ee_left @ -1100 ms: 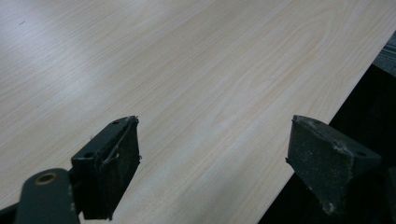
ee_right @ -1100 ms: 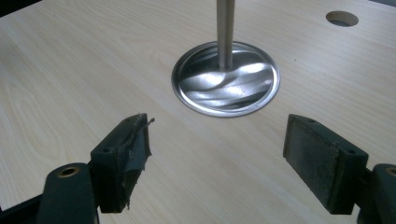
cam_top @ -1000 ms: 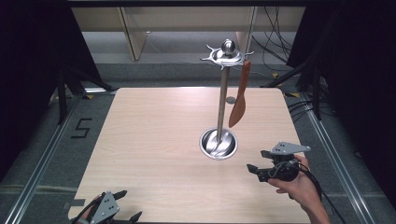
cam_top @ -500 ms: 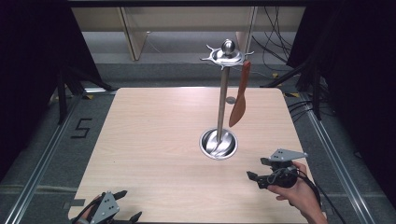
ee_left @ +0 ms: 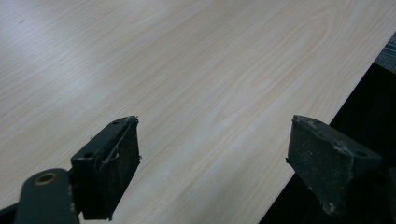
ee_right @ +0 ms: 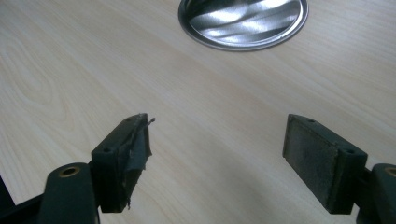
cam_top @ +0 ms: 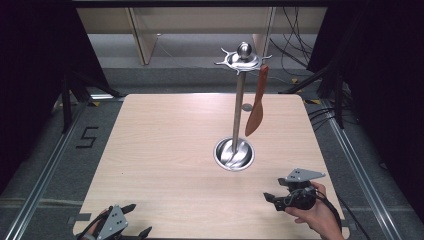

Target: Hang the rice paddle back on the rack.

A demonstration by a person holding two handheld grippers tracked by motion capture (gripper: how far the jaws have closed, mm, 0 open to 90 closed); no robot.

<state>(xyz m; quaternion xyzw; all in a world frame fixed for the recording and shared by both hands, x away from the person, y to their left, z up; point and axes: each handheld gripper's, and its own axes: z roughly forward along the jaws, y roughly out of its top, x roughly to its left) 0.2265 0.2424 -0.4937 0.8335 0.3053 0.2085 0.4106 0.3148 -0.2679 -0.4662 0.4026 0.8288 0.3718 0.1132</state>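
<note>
Status: wooden spatula (cam_top: 256, 104) hangs on hook of utensil stand (cam_top: 239, 117) at table (cam_top: 160, 150) centre-right; hanging looks done. Your right gripper (cam_top: 272, 197) sits near front edge, jaws released, empty. Your left gripper (cam_top: 134, 220) at front-left corner, jaws spread, empty. Nothing left on table to hang.

Even overhead light, dark surround, base (ee_right: 243, 23) glare.

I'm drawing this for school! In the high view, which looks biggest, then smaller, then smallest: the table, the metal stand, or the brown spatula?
1. Table: by far the largest.
2. Metal stand: its pole is tall and its round base wide.
3. Brown spatula: smallest, hanging from the stand's top and ending short of the base.
</note>
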